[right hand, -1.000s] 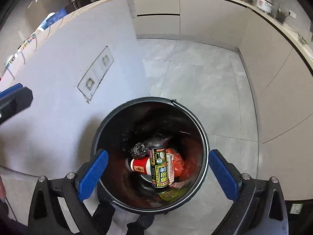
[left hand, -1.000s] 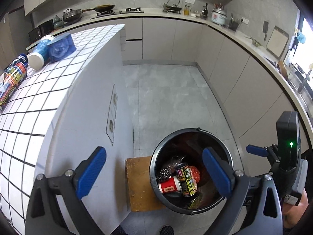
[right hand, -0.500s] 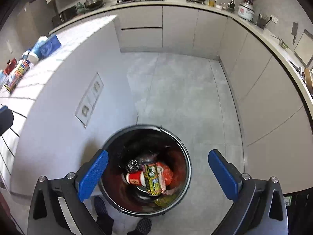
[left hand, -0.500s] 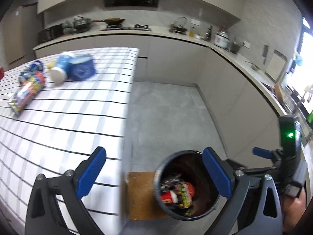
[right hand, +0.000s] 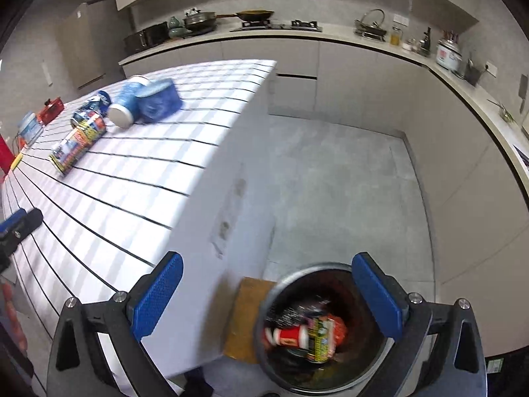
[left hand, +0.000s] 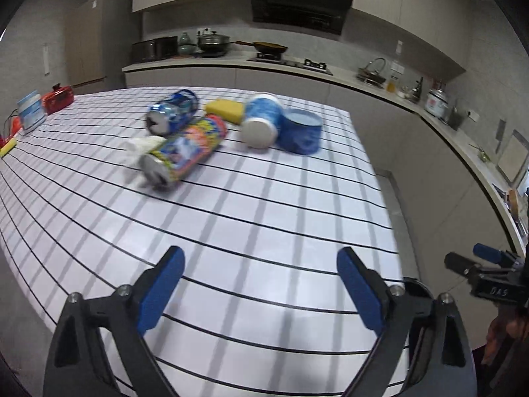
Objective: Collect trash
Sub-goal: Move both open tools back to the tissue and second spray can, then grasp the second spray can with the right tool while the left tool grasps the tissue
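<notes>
Left gripper [left hand: 261,284] is hovering over the near part of the counter [left hand: 264,231], a white top with a black grid. Its blue pads [left hand: 162,287] are standing wide apart with nothing between them.

Right gripper [right hand: 267,294] is hanging past the counter's right edge, above the floor [right hand: 347,172]. Its fingers are spread just as wide, holding nothing. It is showing in the left view at the far right [left hand: 486,264], off the counter.

Trash is lying in a cluster toward the counter's far edge, well apart from both grippers:
- tall can [left hand: 185,152], multicoloured, on its side, open end facing the near edge.
- blue can [left hand: 173,110], on its side, just behind the tall can, nearer the far edge.
- tissue [left hand: 142,147], white and crumpled, touching the tall can's left side.
- sponge [left hand: 224,110], yellow, between the blue can and the cup.
- cup [left hand: 261,120], blue and white, on its side, base facing the near edge.
- tub [left hand: 301,130], blue, tipped over, touching the cup's right side, nearest the counter's right edge.

Bin [right hand: 317,330] is standing on the floor beside the counter's right side, under the right gripper. Inside it: a red cup [right hand: 287,339], a green-yellow can [right hand: 319,339], and dark wrappers, blurred. A brown board [right hand: 246,317] is lying on the floor between the bin and the counter base.

At the counter's far left corner: a red box [left hand: 58,99] and a small blue-white pack [left hand: 29,109].
</notes>
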The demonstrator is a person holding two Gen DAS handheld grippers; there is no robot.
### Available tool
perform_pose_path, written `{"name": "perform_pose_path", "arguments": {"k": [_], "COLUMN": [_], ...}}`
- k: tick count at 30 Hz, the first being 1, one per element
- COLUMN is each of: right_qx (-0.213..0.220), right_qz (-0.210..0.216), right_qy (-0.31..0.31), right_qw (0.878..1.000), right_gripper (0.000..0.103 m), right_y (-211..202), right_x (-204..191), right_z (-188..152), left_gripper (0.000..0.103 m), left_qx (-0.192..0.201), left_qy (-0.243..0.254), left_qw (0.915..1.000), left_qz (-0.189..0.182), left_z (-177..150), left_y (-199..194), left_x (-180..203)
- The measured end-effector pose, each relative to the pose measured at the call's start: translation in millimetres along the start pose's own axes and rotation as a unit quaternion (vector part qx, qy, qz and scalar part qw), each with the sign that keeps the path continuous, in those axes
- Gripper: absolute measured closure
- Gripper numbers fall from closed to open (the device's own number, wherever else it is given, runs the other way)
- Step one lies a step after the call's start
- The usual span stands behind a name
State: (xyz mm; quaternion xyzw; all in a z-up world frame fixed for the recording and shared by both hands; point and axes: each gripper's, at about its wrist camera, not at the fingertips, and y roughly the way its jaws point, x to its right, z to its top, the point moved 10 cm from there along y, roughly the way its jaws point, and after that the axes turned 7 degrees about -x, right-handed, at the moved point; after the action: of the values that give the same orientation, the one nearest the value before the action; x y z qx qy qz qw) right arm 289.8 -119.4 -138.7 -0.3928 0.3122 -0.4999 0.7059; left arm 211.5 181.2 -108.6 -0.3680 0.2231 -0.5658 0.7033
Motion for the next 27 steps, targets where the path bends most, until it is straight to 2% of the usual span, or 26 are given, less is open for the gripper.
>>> {"name": "perform_pose_path", "arguments": {"k": [4, 8, 13, 16, 21, 27], "right_qx": [0.007, 0.011, 0.010, 0.010, 0.009, 0.005], "right_qz": [0.013, 0.031, 0.047, 0.050, 0.052, 0.075], "right_qy": [-0.006, -0.017, -0.033, -0.035, -0.013, 0.019], "right_qw": [1.000, 0.999, 0.998, 0.998, 0.999, 0.997], "right_gripper": [0.013, 0.020, 0.029, 0.030, 0.030, 0.030], "right_y": [2.9, 11.5, 26.9, 32.8, 43.3, 62.9], "right_x": [-50.4, -113.7, -189.6, -223.2, -253.6, -298.4], "right_z": [23.8, 49.3, 77.2, 89.8, 108.8, 139.9], "left_gripper": [0.021, 0.024, 0.026, 0.027, 0.027, 0.027], "left_qx": [-0.002, -0.004, -0.002, -0.003, -0.002, -0.007], "left_qy": [-0.010, -0.020, -0.022, -0.020, 0.002, 0.025], "left_qw": [0.9999, 0.9997, 0.9997, 0.9997, 1.0000, 0.9996], "left_qz": [0.009, 0.013, 0.015, 0.012, 0.004, -0.010], "left_z": [9.2, 20.3, 38.4, 47.7, 64.8, 74.9], "left_y": [5.0, 11.7, 21.1, 28.8, 39.3, 52.4], "left_x": [-49.7, -100.7, -146.2, -160.9, -172.1, -178.6]}}
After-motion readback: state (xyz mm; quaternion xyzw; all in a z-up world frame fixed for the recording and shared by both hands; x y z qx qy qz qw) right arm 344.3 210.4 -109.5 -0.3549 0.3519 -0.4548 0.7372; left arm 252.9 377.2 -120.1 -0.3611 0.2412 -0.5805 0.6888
